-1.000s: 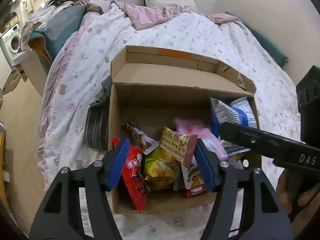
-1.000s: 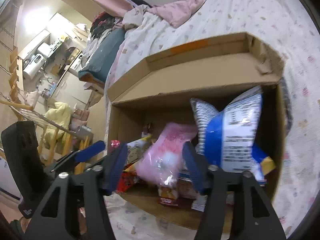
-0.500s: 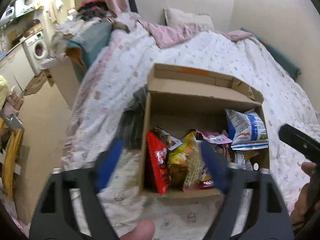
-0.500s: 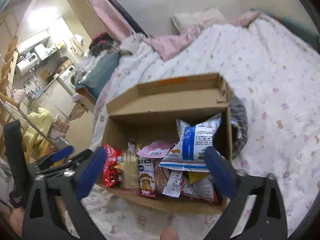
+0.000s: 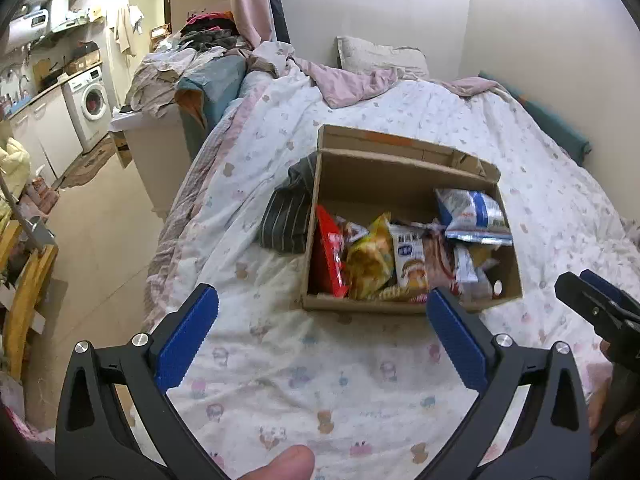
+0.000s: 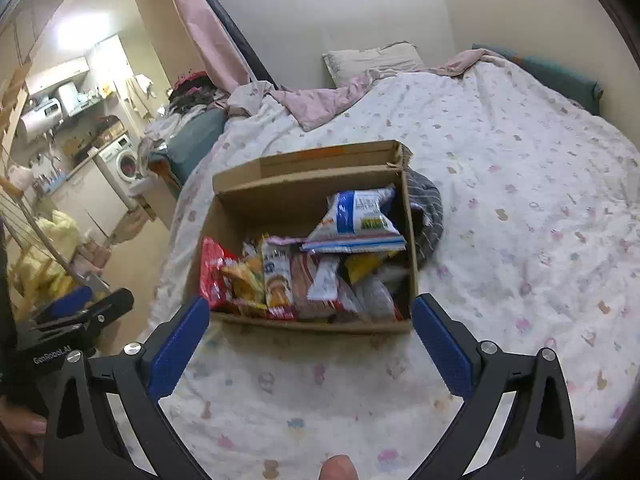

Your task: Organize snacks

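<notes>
An open cardboard box (image 5: 362, 176) (image 6: 298, 192) sits on the bed and holds several snack packets: a red one (image 5: 330, 256) (image 6: 214, 270) at its left, a yellow one (image 5: 368, 258), a blue and white bag (image 5: 474, 214) (image 6: 356, 216) on top at the right. My left gripper (image 5: 322, 334) is open and empty, held above the bedspread in front of the box. My right gripper (image 6: 310, 344) is open and empty, also in front of the box; it shows at the right edge of the left wrist view (image 5: 596, 304).
A dark striped cloth (image 5: 286, 216) (image 6: 428, 208) lies against the box's side. The patterned bedspread (image 5: 312, 364) spreads around the box. A pillow (image 5: 380, 56) and pink blanket lie at the head. The bed's left edge drops to the floor (image 5: 96, 232); a washing machine (image 5: 90, 102) stands beyond.
Both grippers have pulled back out of the box and opened wide. The pink packet that the right gripper held was let go into the box.
</notes>
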